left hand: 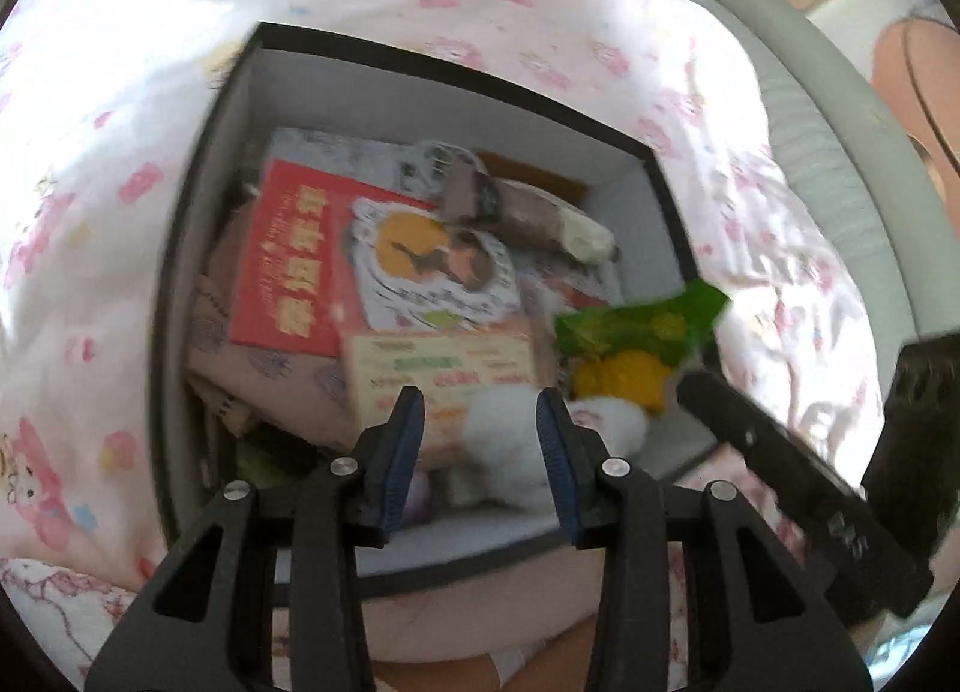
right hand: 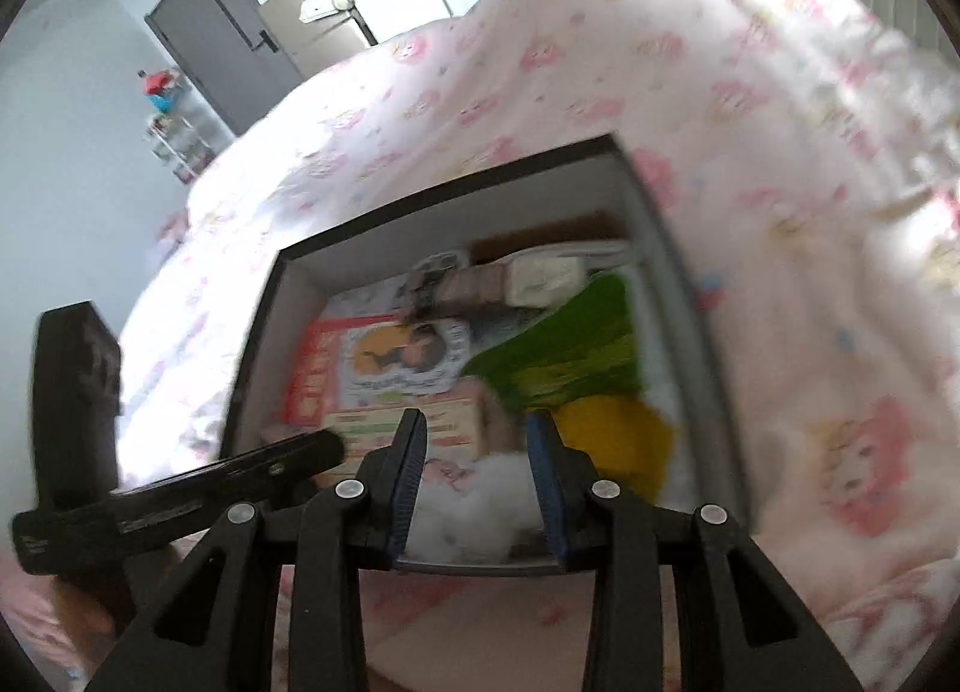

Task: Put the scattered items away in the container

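Left wrist view: box sits on bed w/ pink print sheet, already well filled: red booklet, round sticker card, brown wrapped bar, green snack bag, yellow item, white fluffy toy. Left claw hangs over the near end of the box, released, nothing clamped; the fluffy toy shows through the gap but pads don't press it. Right claw likewise parted and empty, also over the near edge, w/ green bag and yellow item just beyond its right finger.

Risks: frames are blurred, so both claws are prob. moving; they crowd the same corner and could knock each other (each tool's black body shows at the other view's edge). Green bag lies high against the box wall and could get flicked out. Soft bed means a push on the rim may tip the box.

Pose: both tools pitched steeply down, side by side, left one left of right.
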Demonstrator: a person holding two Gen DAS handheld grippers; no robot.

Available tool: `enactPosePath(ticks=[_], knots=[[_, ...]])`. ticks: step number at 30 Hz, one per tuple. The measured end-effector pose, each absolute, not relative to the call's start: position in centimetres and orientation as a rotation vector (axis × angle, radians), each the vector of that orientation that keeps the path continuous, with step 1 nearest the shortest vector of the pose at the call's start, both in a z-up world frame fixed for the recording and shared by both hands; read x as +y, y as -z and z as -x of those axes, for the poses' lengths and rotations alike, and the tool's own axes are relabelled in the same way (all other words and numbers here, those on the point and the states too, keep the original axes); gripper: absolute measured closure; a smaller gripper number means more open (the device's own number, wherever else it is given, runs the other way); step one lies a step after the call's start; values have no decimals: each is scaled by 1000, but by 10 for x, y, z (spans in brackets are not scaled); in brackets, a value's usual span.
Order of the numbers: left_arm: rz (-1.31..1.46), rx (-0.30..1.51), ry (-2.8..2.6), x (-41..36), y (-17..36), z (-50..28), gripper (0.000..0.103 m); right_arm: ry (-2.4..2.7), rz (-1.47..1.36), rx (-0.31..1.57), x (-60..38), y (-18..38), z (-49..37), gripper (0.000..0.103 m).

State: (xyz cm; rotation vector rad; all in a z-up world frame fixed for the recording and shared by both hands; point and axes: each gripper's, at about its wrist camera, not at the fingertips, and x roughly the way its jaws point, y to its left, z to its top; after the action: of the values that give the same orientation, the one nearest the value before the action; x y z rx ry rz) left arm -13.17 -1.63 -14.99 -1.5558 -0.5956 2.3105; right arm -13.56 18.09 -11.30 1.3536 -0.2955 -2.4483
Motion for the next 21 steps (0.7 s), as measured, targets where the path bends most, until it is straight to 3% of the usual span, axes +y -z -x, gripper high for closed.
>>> enactPosePath(ticks=[11, 15, 17, 19, 21], knots=[[1650, -532, -2198, 19, 169, 141, 76, 2367, -1521, -36, 169, 147, 137, 73], [1586, -500, -2288, 9, 148, 137, 75, 2391, -1493, -55, 168, 136, 138, 73], [1536, -460, -2372, 2, 129, 136, 69, 2447, -1461, -17, 166, 121, 138, 70], [1479, -417, -2469, -5, 108, 137, 45, 2493, -1423, 4, 164, 106, 140, 62], [1404, -373, -2571, -7, 93, 145, 30, 2556, -1377, 33, 160, 85, 143, 51]])
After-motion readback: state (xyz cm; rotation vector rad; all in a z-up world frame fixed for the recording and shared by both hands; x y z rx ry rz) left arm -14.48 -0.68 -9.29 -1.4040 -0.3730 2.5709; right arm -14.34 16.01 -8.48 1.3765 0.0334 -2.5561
